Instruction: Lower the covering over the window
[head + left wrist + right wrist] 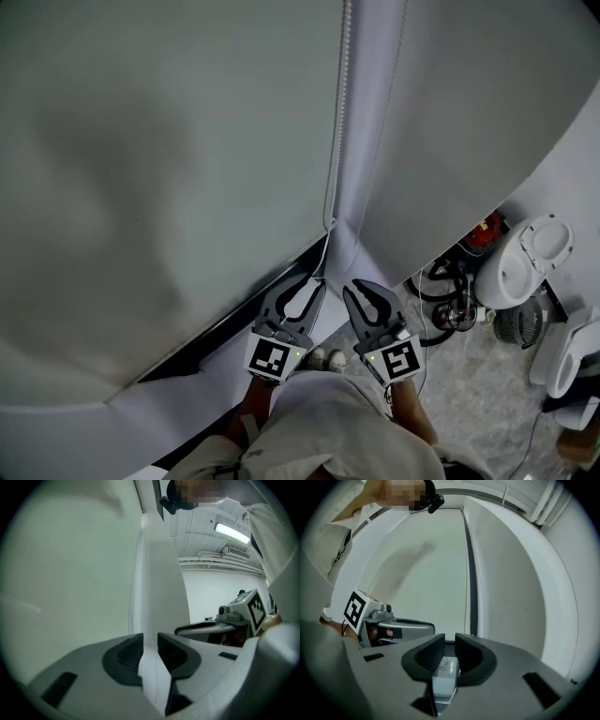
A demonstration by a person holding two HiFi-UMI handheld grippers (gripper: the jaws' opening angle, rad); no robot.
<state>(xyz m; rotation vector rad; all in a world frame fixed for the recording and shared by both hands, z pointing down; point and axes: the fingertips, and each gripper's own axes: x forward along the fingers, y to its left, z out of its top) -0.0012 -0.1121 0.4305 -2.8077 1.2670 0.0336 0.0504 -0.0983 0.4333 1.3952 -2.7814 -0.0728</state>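
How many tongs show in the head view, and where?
2. The left tongs sit at bottom centre, closed on a white strip; the right tongs are just right of them, closed on a small clear piece. None seems hidden.

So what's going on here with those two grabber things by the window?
A person faces a window blind with a gripper in each hand. The left gripper is clamped on a white pull cord that hangs beside the blind. The right gripper pinches a small pale piece.
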